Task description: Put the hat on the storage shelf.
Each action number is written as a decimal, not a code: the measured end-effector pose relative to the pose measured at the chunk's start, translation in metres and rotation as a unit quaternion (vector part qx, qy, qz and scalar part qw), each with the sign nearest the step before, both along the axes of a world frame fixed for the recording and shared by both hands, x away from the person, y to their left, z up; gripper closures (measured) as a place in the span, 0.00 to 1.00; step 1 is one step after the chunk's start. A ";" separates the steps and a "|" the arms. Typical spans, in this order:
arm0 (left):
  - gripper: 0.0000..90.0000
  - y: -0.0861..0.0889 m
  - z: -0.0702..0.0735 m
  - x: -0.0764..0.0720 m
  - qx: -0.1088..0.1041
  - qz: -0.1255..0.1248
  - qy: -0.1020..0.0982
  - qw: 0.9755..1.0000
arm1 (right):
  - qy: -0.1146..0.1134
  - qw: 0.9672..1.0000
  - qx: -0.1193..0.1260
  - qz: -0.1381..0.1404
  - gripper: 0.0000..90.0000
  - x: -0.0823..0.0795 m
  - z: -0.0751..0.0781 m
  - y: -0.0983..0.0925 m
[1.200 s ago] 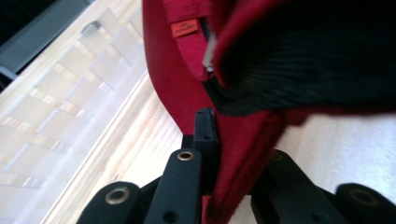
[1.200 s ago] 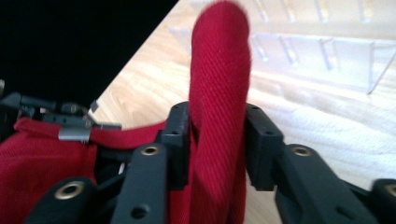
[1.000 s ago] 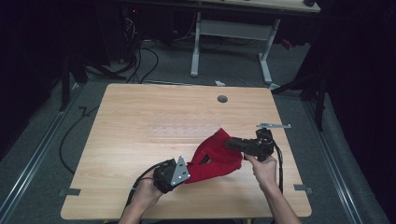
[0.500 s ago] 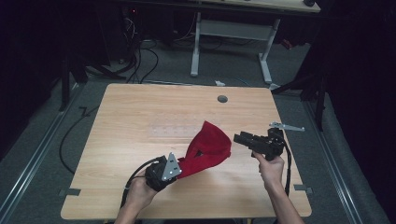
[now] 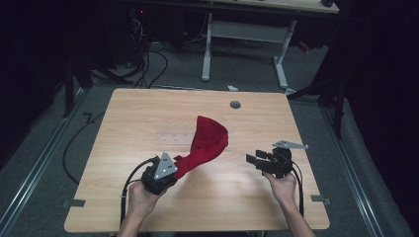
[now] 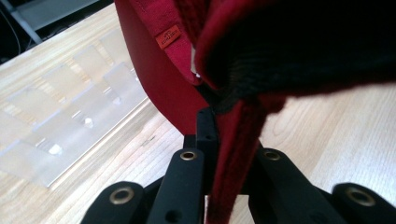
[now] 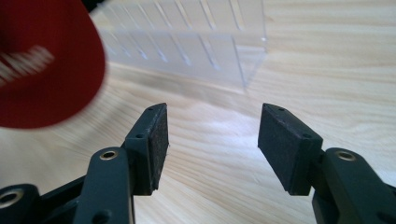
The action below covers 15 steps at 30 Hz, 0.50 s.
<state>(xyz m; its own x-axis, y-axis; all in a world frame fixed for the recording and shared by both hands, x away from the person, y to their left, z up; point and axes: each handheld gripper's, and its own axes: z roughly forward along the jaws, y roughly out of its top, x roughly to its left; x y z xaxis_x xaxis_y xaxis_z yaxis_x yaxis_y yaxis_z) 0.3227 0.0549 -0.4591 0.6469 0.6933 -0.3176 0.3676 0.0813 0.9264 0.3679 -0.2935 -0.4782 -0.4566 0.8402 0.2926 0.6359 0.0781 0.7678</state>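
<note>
A red cap (image 5: 207, 140) rises tilted from my left gripper (image 5: 179, 167), which is shut on its edge at the front left of the wooden table (image 5: 148, 103). In the left gripper view the red fabric (image 6: 163, 84) with a small orange label is pinched between the jaws of that gripper (image 6: 229, 135). My right gripper (image 5: 253, 160) is to the right of the cap and apart from it. Its jaws have just been opening, and in the right gripper view the gripper (image 7: 212, 140) has nothing between its pads (image 7: 159, 140). The cap's brim (image 7: 46, 79) shows blurred at the upper left there.
A clear plastic divider tray (image 7: 196, 42) lies on the table behind the cap; it is faint from above as the tray (image 5: 173, 136). A round cable hole (image 5: 235, 104) sits near the far edge. Cables (image 5: 148, 59) and a second desk's legs (image 5: 207, 49) are on the floor beyond.
My right gripper has let go of the cap, opened, and moved right and down away from it. The left gripper has shifted left and lifted the cap, which now stands up from it.
</note>
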 end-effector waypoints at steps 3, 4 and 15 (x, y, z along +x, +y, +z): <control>0.95 0.005 0.001 0.004 -0.016 0.008 0.006 1.000 | -0.005 0.999 -0.031 -0.009 0.48 -0.001 -0.011 0.003; 0.95 0.007 0.001 0.005 -0.019 0.010 0.006 1.000 | -0.008 0.999 -0.038 -0.010 0.48 -0.001 -0.015 0.003; 0.95 0.020 0.006 0.023 -0.064 0.042 0.032 0.997 | -0.011 0.990 -0.134 -0.036 0.48 -0.003 -0.039 0.006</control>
<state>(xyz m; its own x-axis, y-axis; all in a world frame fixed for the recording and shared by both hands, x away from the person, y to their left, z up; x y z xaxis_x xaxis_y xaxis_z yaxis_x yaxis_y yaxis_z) 0.3454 0.0747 -0.4534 0.5640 0.6956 -0.4450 0.4126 0.2294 0.8816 0.3648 -0.2878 -0.5177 -0.3966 0.9169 0.0441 0.6300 0.2369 0.7396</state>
